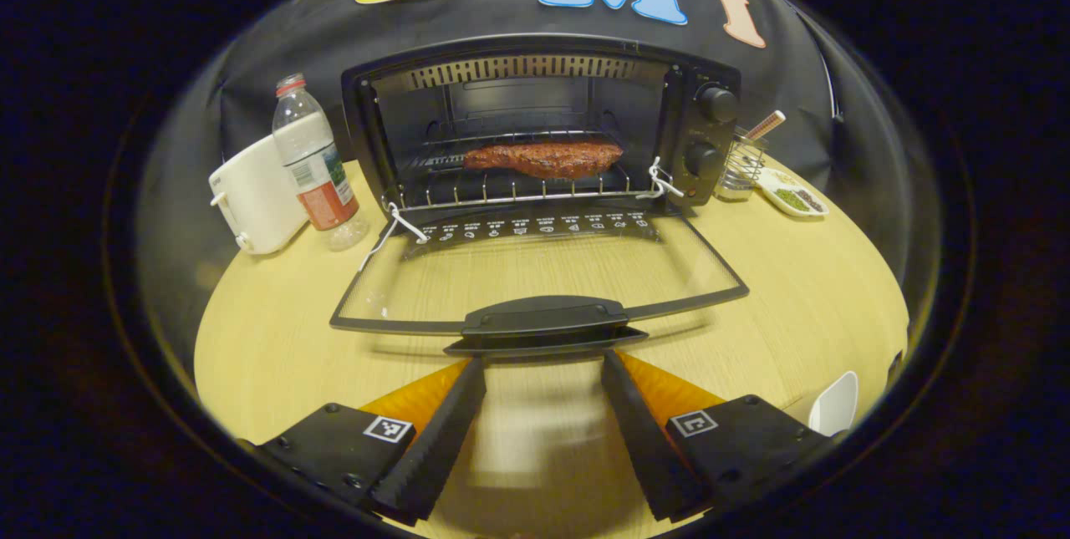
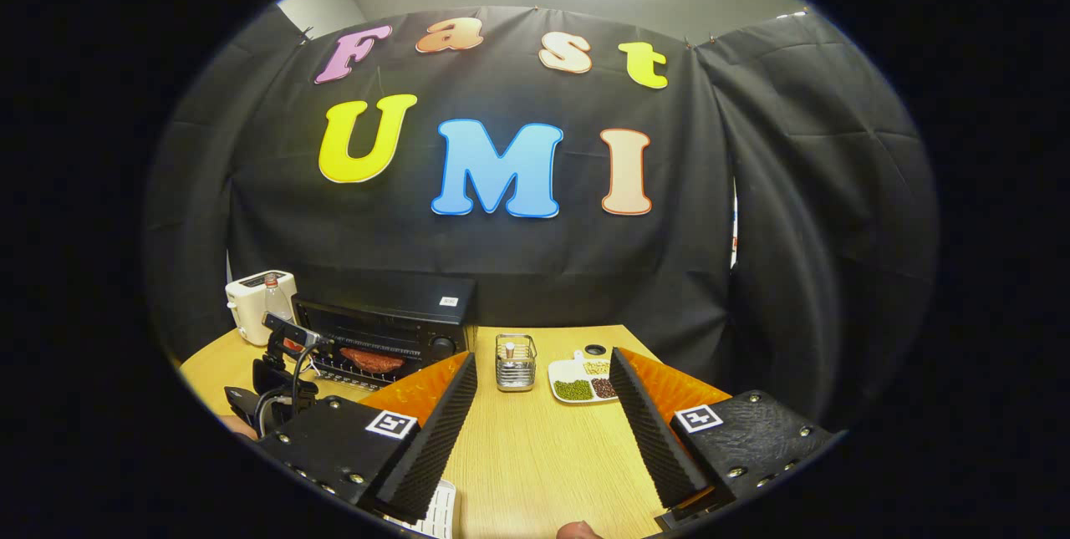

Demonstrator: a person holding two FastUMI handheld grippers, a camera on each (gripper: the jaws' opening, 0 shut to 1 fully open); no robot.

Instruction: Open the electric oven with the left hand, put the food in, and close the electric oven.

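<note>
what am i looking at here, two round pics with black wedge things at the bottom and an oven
A person holds a two-finger claw in each hand; a fisheye camera rides on each. The left gripper view looks along the open left claw at the oven, its door dropped open and meat on the rack. The right gripper view sits farther back behind the open right claw, which holds nothing. On the table: a bottle, a toaster, a wire basket and a dish.

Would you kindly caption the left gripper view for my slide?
Open left tool faces the oven's lowered door, meat on the rack.
</note>
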